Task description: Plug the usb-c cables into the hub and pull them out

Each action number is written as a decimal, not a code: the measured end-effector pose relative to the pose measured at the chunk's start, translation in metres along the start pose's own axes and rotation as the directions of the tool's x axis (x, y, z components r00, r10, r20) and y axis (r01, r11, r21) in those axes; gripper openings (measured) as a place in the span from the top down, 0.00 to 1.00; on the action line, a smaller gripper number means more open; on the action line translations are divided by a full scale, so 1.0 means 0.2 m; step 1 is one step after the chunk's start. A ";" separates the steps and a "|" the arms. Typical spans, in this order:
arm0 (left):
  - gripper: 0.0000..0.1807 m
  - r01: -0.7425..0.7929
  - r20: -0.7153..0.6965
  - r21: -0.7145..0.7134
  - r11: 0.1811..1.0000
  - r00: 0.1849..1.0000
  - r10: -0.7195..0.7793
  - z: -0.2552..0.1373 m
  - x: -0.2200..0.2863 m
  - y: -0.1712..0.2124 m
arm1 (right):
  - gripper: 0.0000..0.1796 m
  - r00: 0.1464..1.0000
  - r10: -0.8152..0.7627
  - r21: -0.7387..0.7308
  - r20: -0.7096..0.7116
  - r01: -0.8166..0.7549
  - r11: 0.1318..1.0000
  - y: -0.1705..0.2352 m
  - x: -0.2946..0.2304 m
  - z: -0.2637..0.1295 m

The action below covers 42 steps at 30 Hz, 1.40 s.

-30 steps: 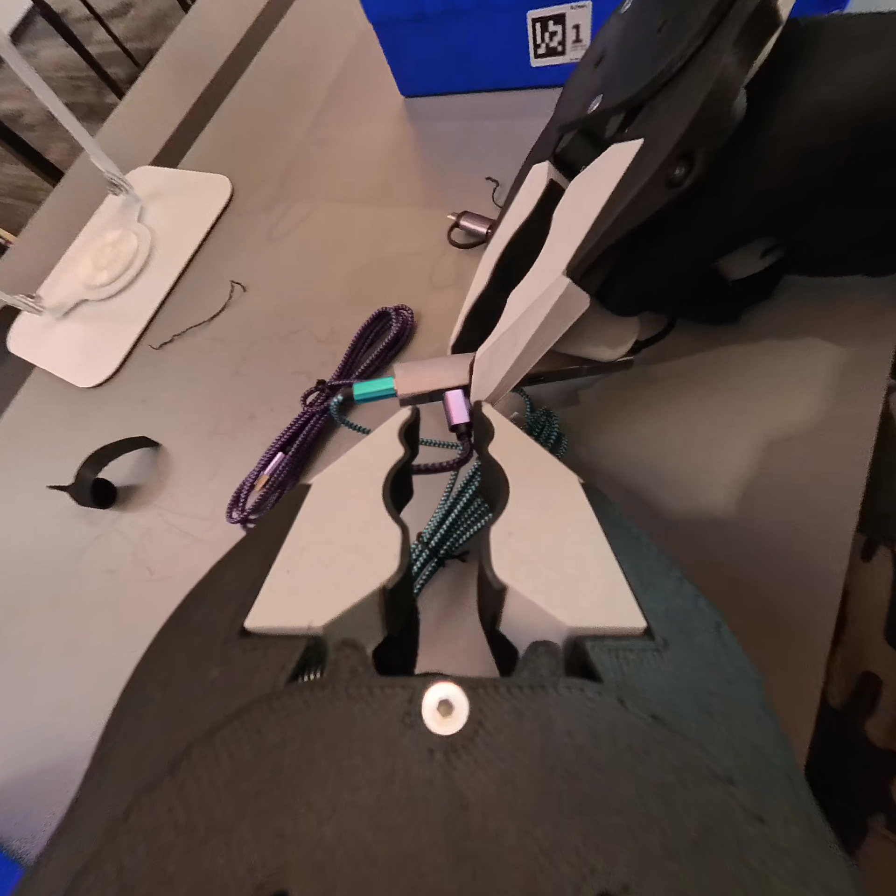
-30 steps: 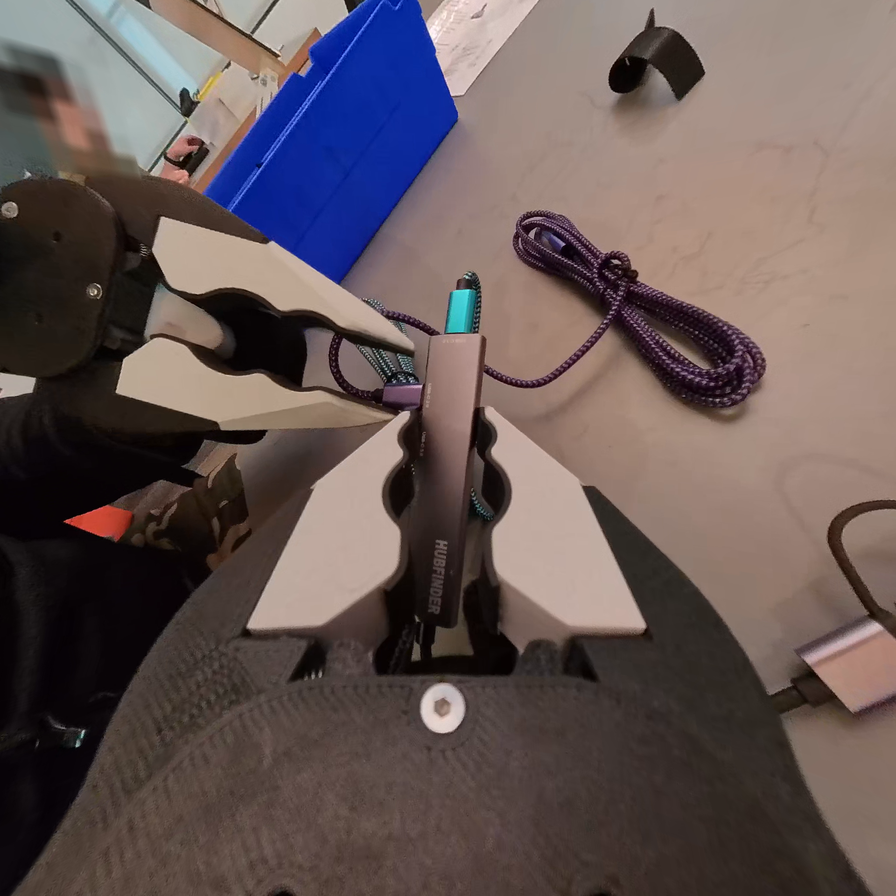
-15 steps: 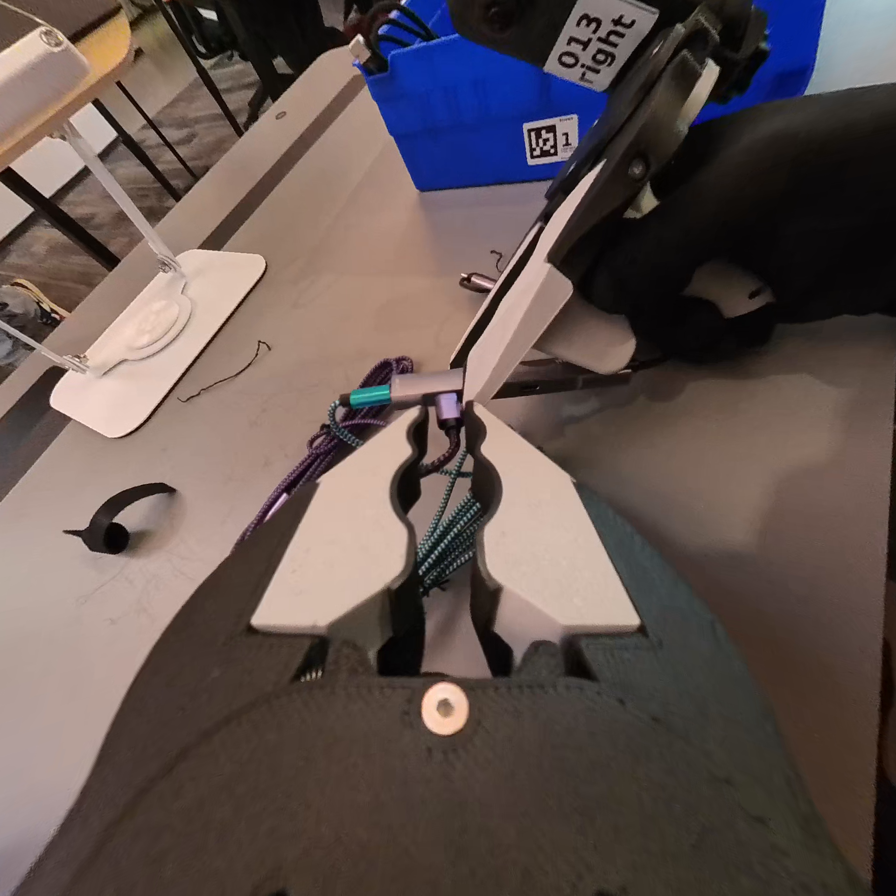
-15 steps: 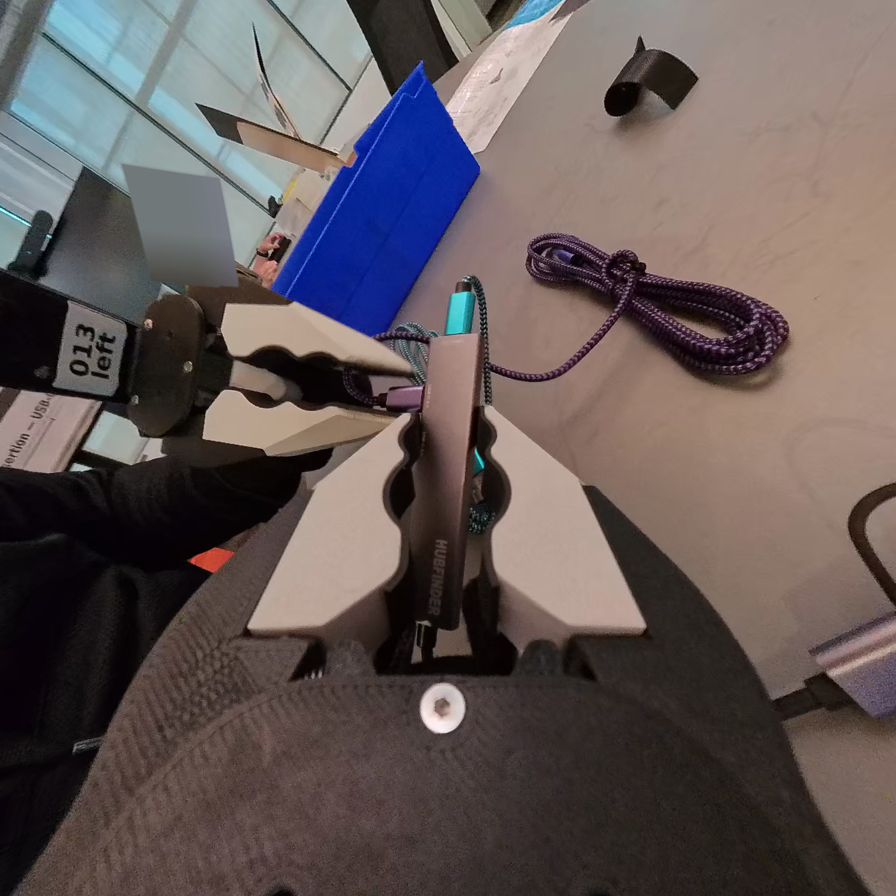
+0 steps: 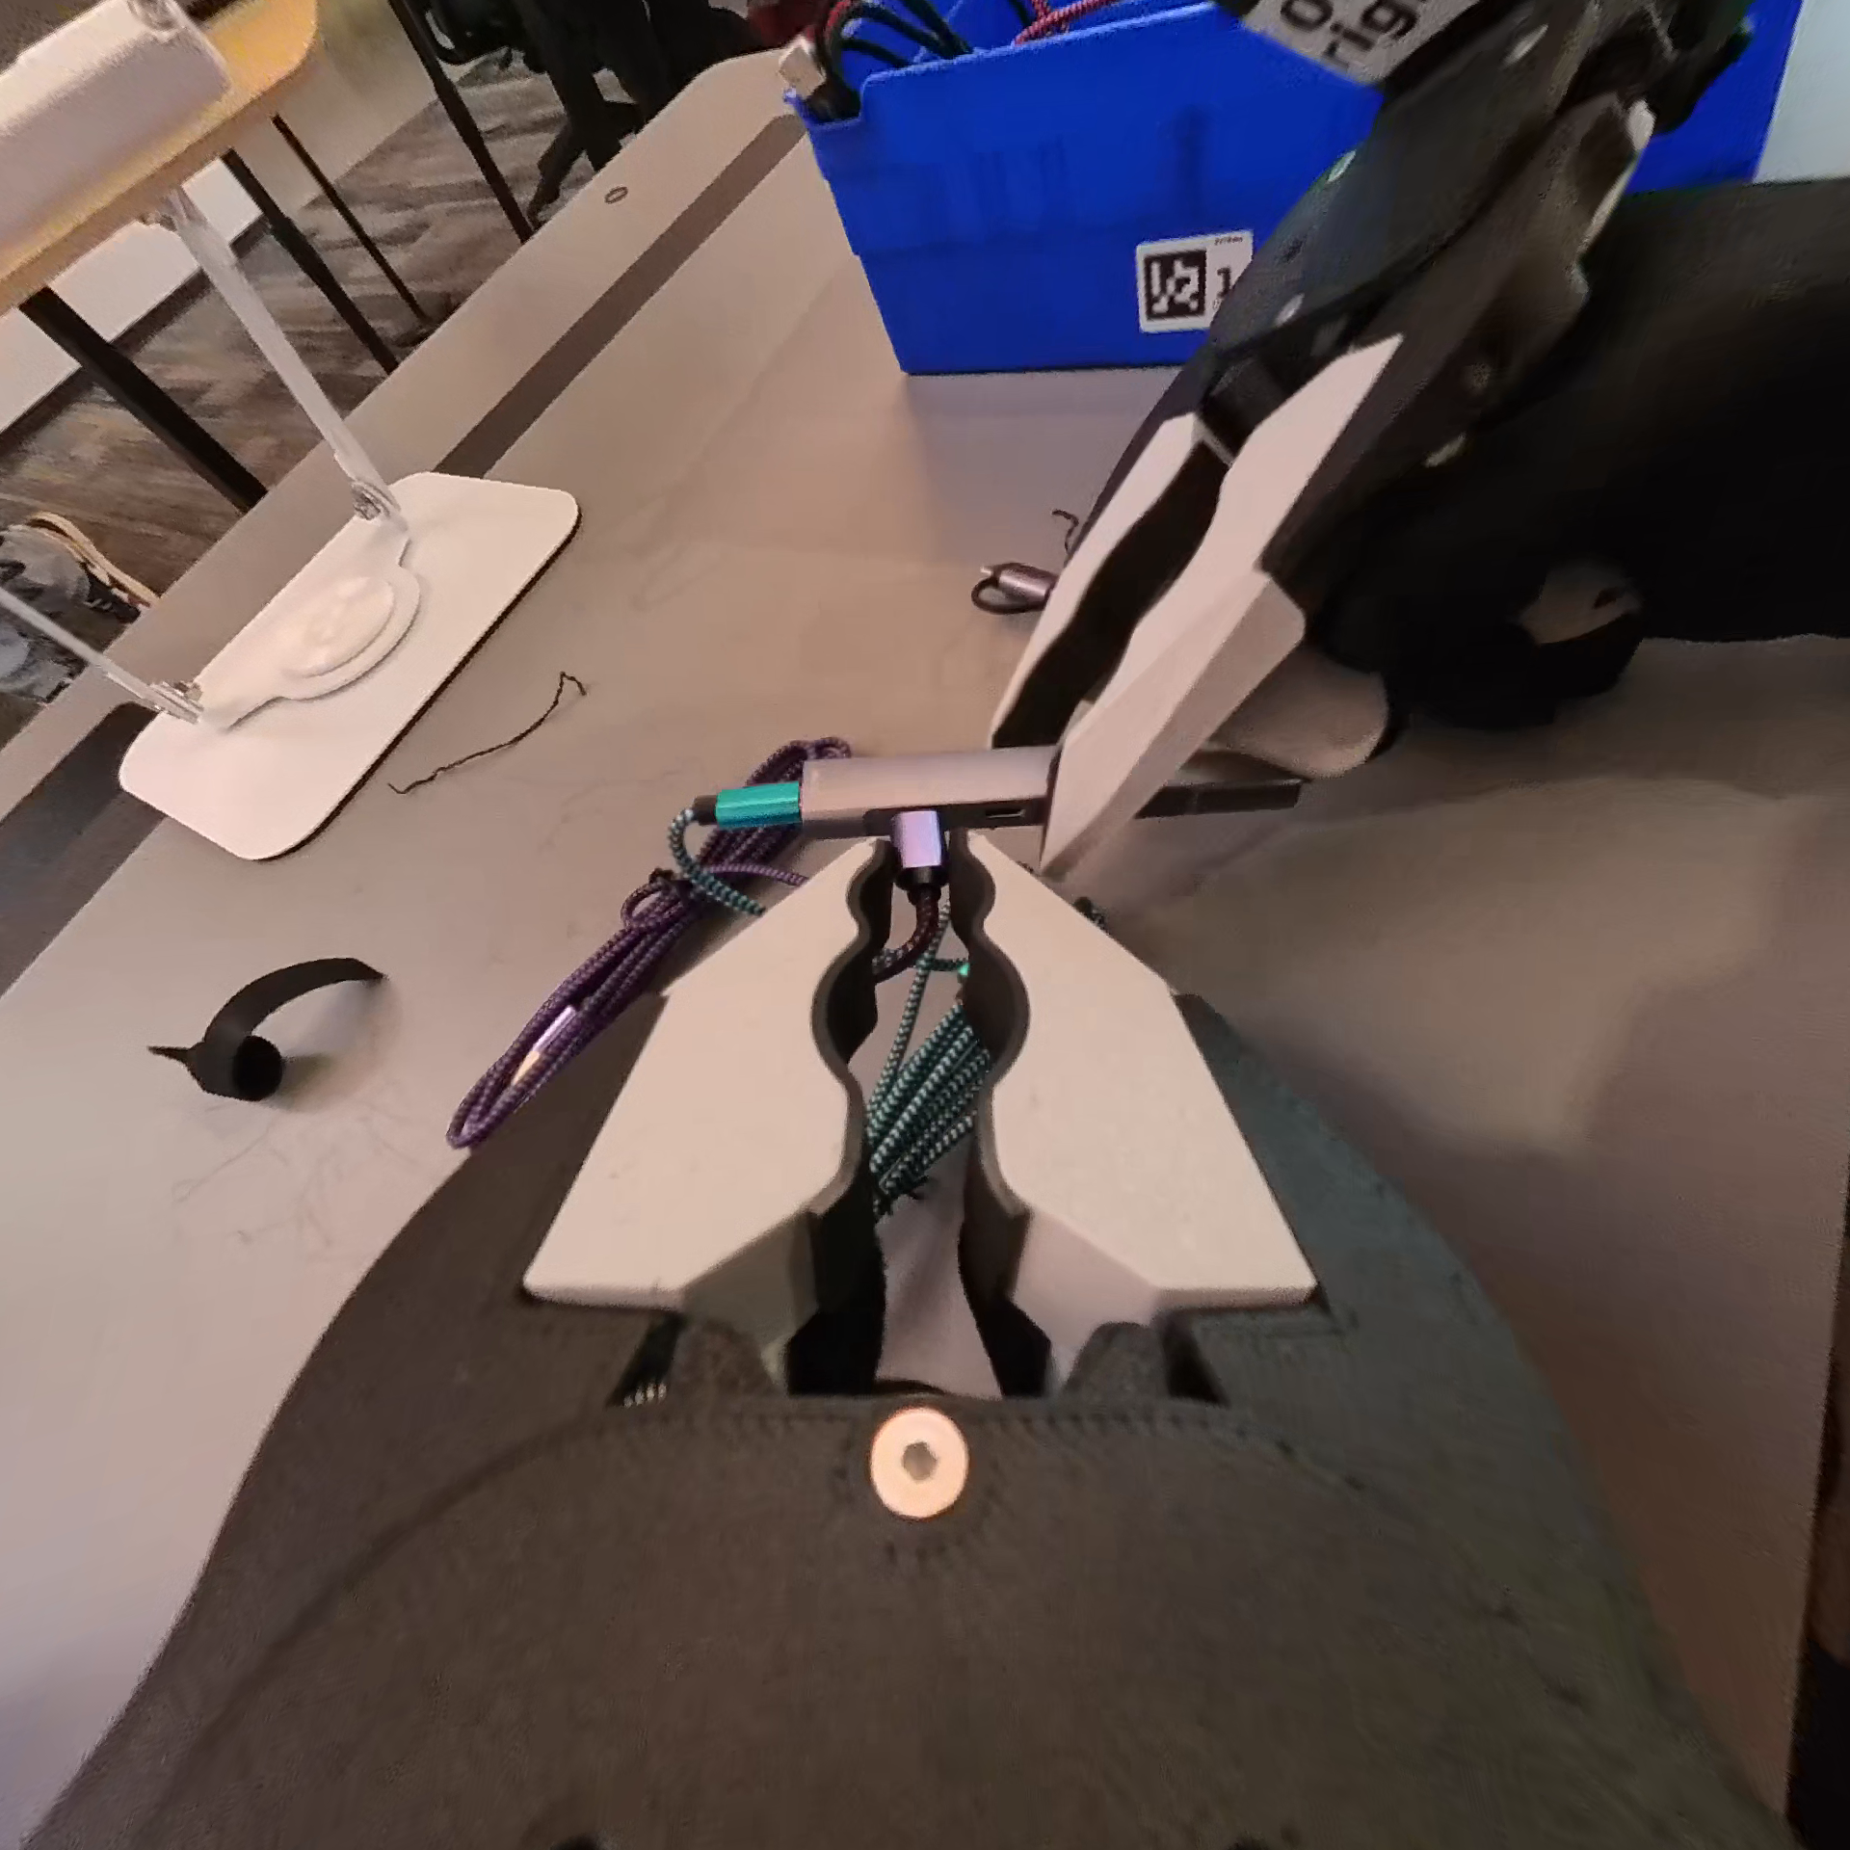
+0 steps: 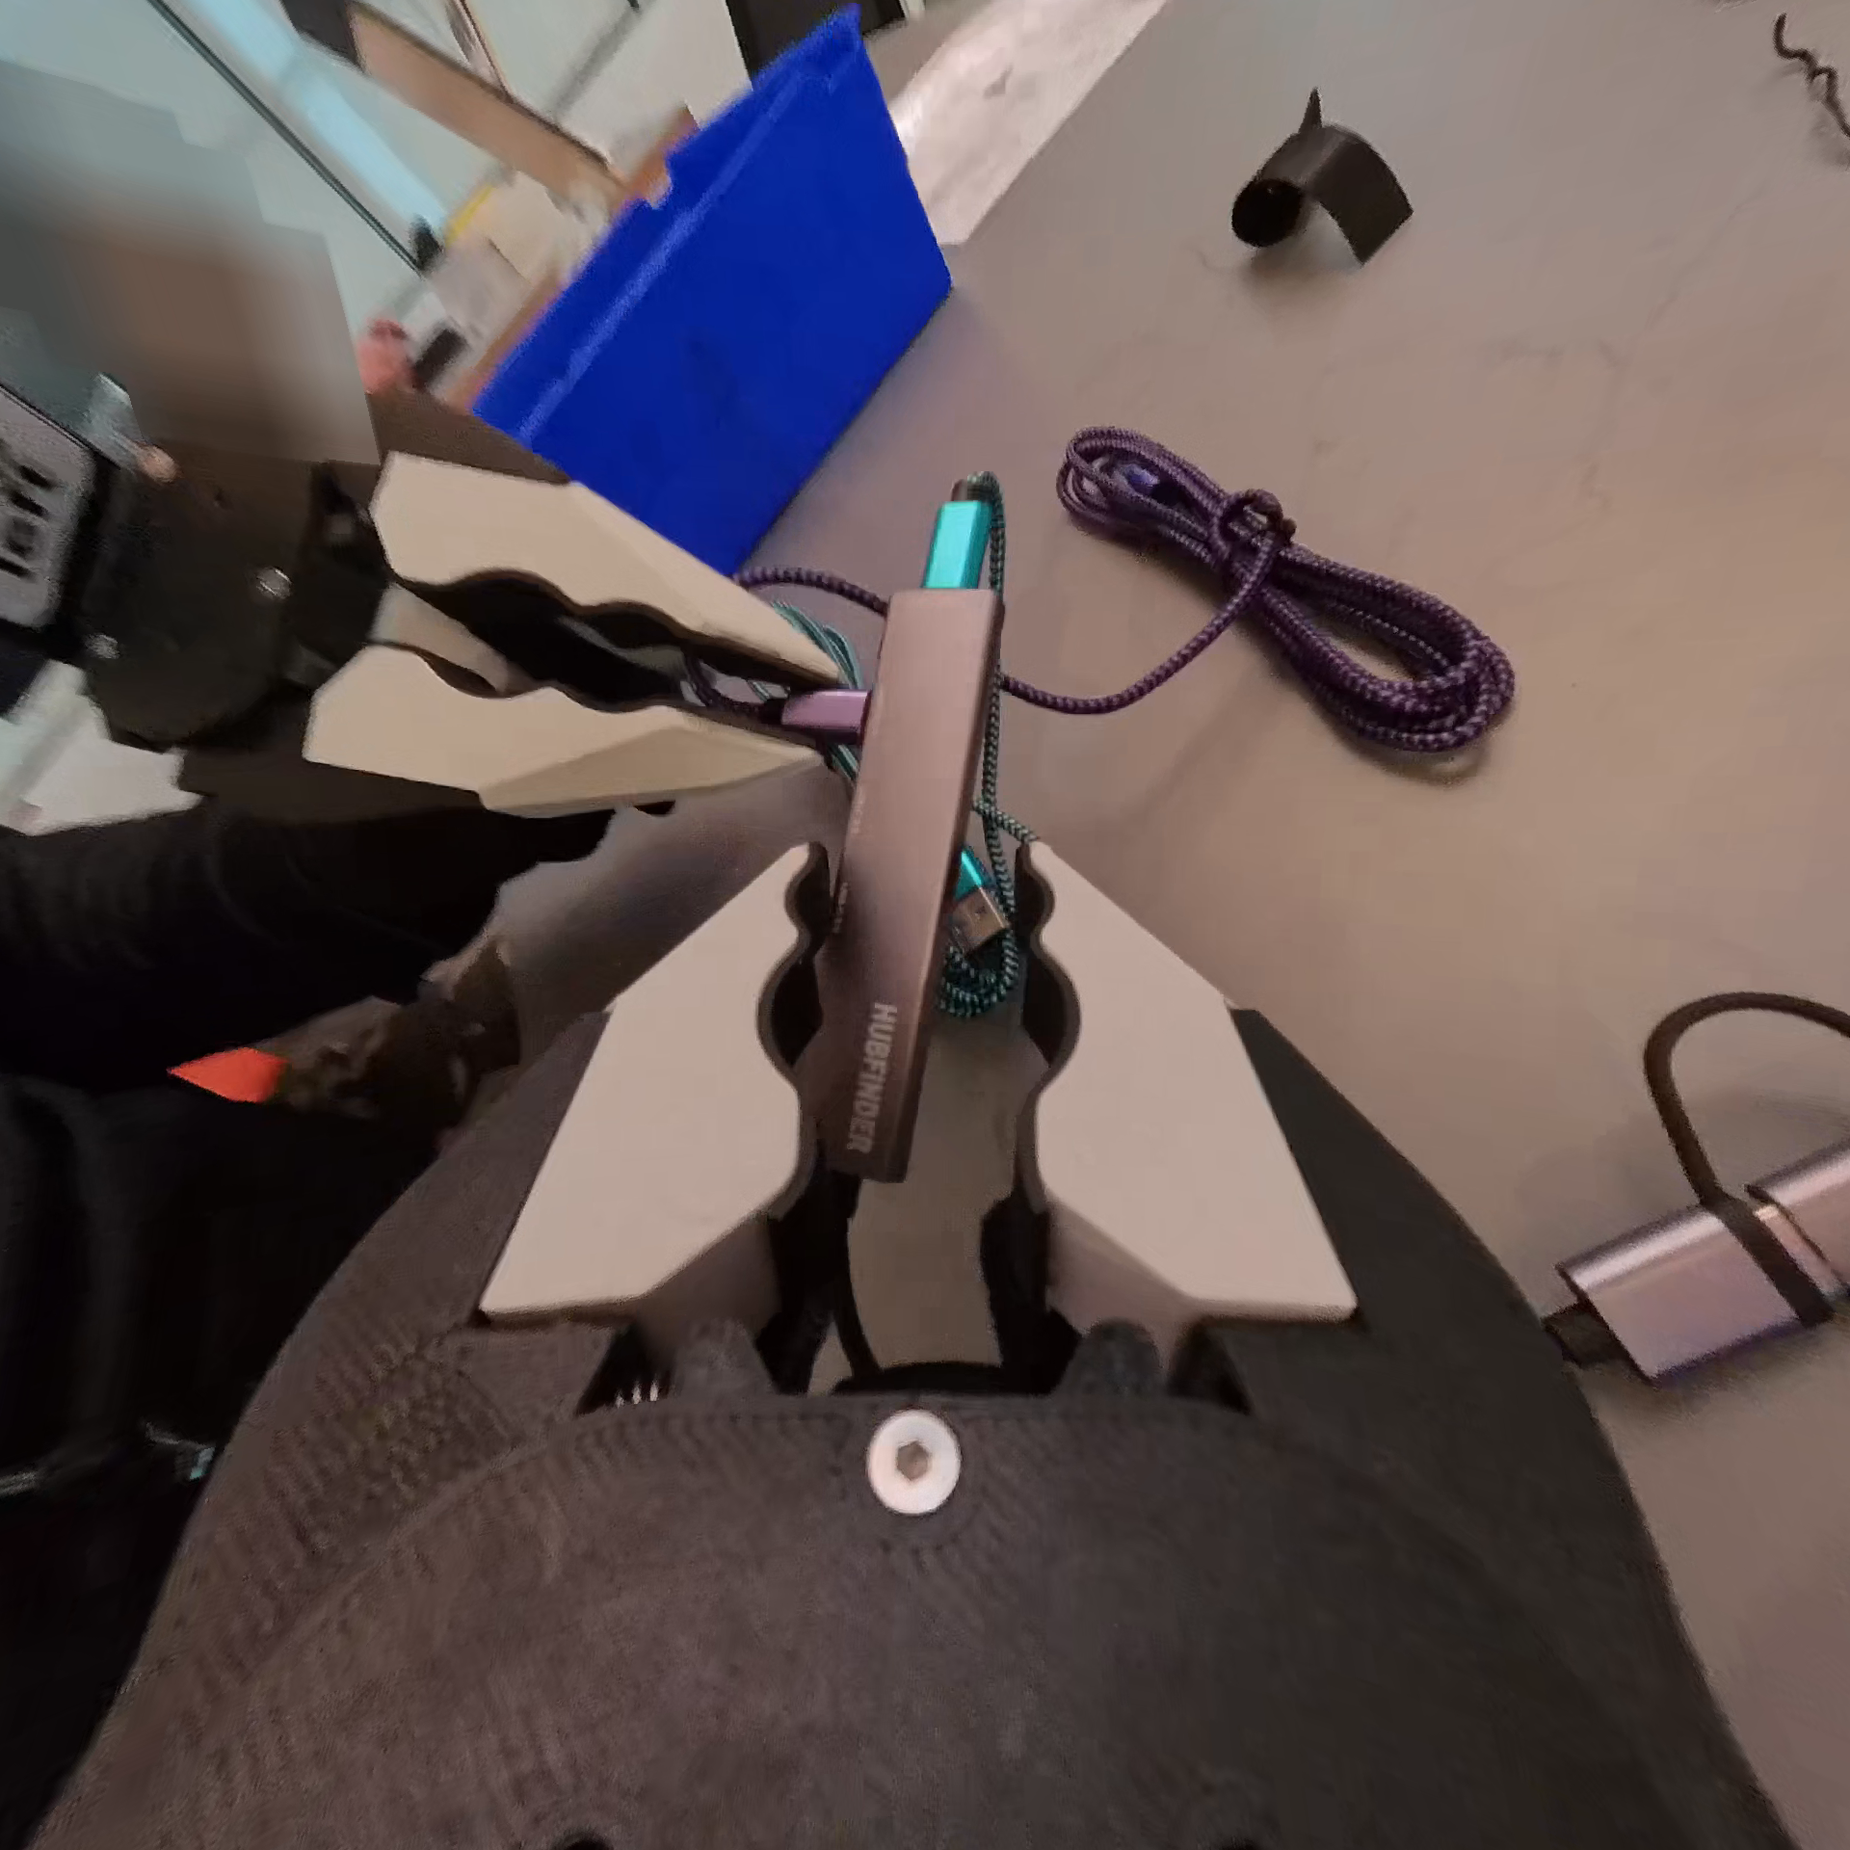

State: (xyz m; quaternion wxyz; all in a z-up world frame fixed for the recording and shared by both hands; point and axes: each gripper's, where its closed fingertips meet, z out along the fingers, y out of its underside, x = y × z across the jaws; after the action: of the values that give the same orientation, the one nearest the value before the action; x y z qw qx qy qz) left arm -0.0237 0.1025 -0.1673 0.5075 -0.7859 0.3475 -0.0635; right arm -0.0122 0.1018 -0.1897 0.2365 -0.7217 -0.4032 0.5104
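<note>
Since half a second ago the right gripper (image 6: 921, 861) has parted its jaws; they now stand wide, and the hub (image 6: 906, 881) sits loose and tilted between them. Left gripper (image 5: 926, 866) holds narrow jaws around the purple plug (image 5: 916, 839), seated in the hub's side. Teal plug (image 5: 761, 806) sits in the hub's end. Purple cable (image 6: 1301, 601) lies coiled on the desk (image 6: 1502, 420).

Hub (image 5: 931, 779) between both tongs, bin (image 5: 1011, 200) behind, on table (image 5: 1502, 1001)
</note>
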 end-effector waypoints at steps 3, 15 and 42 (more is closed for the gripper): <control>0.95 0.000 0.013 -0.017 1.000 1.000 0.000 0.02 0.00 0.00 | 0.85 0.992 -0.097 -0.050 -0.079 0.093 0.994 0.02 0.01 0.02; 0.92 0.001 0.041 -0.026 1.000 0.999 0.000 0.06 0.02 0.00 | 0.88 0.993 -0.040 -0.050 -0.110 0.034 0.998 0.02 0.05 0.03; 0.96 0.052 0.055 -0.096 0.994 0.997 -0.047 0.10 0.01 0.03 | 0.88 0.994 0.018 0.046 -0.105 -0.013 0.999 -0.02 0.07 0.01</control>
State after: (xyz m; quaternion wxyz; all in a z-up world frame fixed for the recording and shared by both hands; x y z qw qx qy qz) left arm -0.0156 0.1149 -0.1838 0.4758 -0.8196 0.3169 -0.0384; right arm -0.0131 0.1155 -0.1939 0.2698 -0.7451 -0.3730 0.4826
